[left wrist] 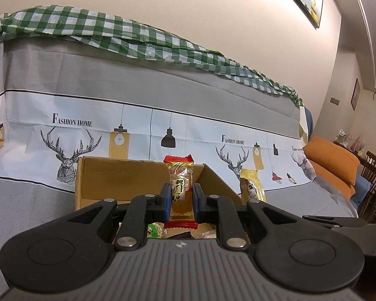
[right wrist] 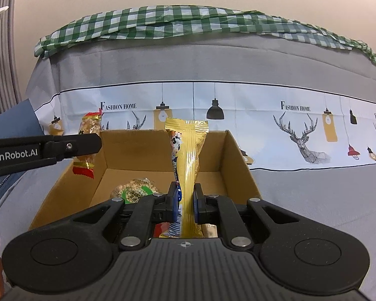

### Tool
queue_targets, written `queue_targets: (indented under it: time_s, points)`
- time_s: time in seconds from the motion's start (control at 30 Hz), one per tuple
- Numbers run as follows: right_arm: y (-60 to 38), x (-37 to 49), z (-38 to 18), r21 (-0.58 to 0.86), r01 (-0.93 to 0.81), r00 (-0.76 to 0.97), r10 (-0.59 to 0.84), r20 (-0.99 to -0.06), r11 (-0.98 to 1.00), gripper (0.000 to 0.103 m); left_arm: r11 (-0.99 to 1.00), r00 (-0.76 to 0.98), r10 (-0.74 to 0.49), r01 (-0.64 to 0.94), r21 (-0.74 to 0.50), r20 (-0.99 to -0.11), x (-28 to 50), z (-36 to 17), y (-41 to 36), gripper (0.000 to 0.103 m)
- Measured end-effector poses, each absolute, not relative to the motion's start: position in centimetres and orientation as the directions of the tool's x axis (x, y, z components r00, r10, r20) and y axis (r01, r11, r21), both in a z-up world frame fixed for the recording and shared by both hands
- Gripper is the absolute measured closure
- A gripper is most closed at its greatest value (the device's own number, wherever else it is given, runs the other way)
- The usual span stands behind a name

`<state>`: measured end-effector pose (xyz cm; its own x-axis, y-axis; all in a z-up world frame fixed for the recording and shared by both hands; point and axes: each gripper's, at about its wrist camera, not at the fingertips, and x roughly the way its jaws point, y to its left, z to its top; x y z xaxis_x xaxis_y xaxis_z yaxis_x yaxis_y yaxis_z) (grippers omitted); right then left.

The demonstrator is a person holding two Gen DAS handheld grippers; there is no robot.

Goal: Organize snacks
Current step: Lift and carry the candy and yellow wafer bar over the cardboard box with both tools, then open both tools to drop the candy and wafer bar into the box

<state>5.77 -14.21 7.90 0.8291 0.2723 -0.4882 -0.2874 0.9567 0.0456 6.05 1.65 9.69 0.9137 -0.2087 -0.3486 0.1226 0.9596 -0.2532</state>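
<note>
My left gripper (left wrist: 180, 202) is shut on a red-ended clear candy packet (left wrist: 180, 188), held upright above the open cardboard box (left wrist: 100, 175). My right gripper (right wrist: 185, 202) is shut on a yellow snack packet (right wrist: 191, 155), upright over the same box (right wrist: 238, 165). In the right wrist view the left gripper (right wrist: 87, 145) comes in from the left with its candy packet (right wrist: 87, 163) at the box's left wall. The yellow packet also shows in the left wrist view (left wrist: 252, 185). A round green-labelled snack (right wrist: 135, 189) lies on the box floor.
The box sits on a sofa under a grey cover printed with deer and lamps (left wrist: 163, 115). A green checked cloth (right wrist: 188, 22) lies along the backrest. An orange cushion (left wrist: 336, 160) and a wooden chair (left wrist: 373, 173) are at the right.
</note>
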Motion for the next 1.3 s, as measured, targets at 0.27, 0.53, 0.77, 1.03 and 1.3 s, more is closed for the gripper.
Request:
queue_targets:
  time_s: [0.27,0.53,0.77,1.03,1.3]
  points:
    - [-14.2,5.8,7.9,0.041,-0.295,0.826,0.276,-0.492,0.955,0.092,0.960,0.914,-0.208,0.123,-0.253,-0.348,6.0,9.7,1.7,0.085]
    - [-14.2,5.9,7.9,0.036,-0.301,0.823,0.279,-0.494,0.953,0.092,0.959,0.914,-0.210,0.124,-0.254,-0.346,6.0,9.8,1.6,0.085]
    - [-14.3,6.0,7.9,0.030,-0.314,0.818,0.287,-0.499,0.949,0.092,0.959,0.914,-0.211,0.124,-0.255,-0.347,6.0,9.8,1.7,0.085]
    - [-14.5,6.3,7.9,0.024,-0.326,0.814,0.294,-0.502,0.945,0.092,0.958,0.914,-0.211,0.124,-0.257,-0.346,6.0,9.8,1.7,0.085]
    - [-14.6,6.8,7.6,0.008,-0.313,0.807,0.271,-0.525,0.950,0.084,0.953,0.906,-0.215,0.112,-0.283,-0.365,6.3,9.7,1.7,0.046]
